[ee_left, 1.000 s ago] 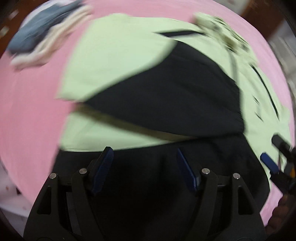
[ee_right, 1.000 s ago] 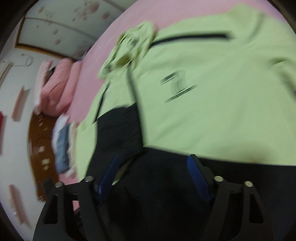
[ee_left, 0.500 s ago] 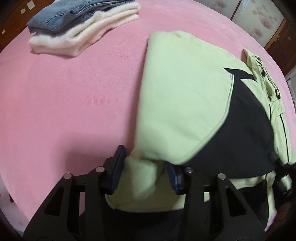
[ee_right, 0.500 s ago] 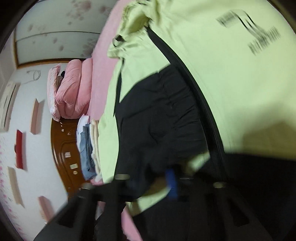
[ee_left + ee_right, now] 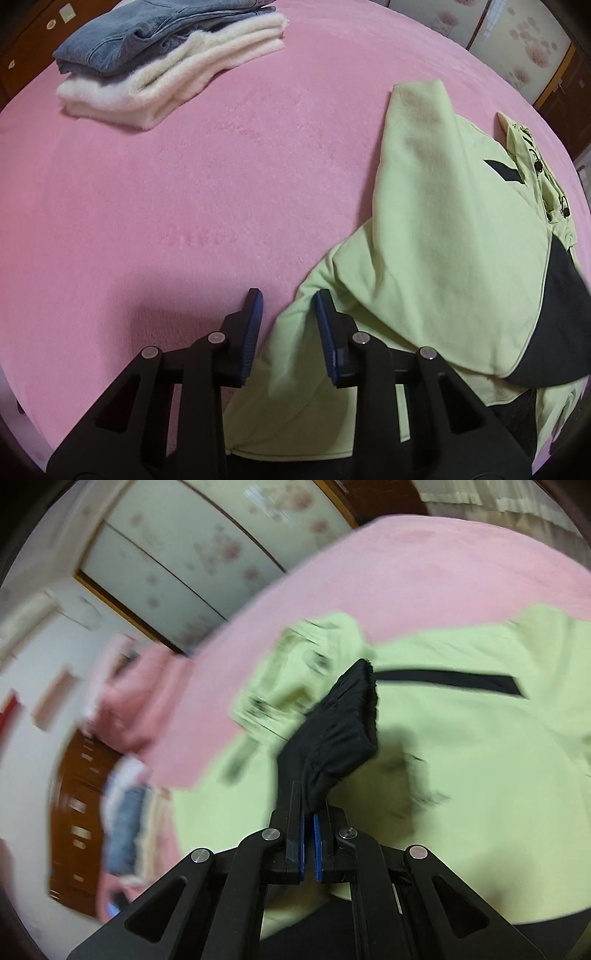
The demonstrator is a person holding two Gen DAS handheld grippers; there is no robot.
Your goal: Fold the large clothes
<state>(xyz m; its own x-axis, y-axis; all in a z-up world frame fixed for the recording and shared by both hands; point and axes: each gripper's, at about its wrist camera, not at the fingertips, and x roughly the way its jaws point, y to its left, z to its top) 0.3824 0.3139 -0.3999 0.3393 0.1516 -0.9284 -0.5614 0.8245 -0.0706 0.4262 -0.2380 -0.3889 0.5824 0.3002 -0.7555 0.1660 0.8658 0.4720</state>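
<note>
The lime-green jacket [image 5: 436, 229] with its black panels lies spread on the pink bed cover [image 5: 184, 206], one sleeve folded across the body. Right gripper [image 5: 309, 812] is clamped tight on the black cuff [image 5: 332, 738], the dark fabric bunched and standing up out of the pinched pads – this view is smeared with blur. Left gripper [image 5: 286, 314] sits at the jacket's lower green edge, fingers [image 5: 253, 328] narrowly apart after just closing in, green cloth lying between them, though whether the pads actually press it I cannot tell. Well away at the far side – a folded stack, blue jeans [image 5: 147, 33] on top of a cream fleece [image 5: 173, 85].
</note>
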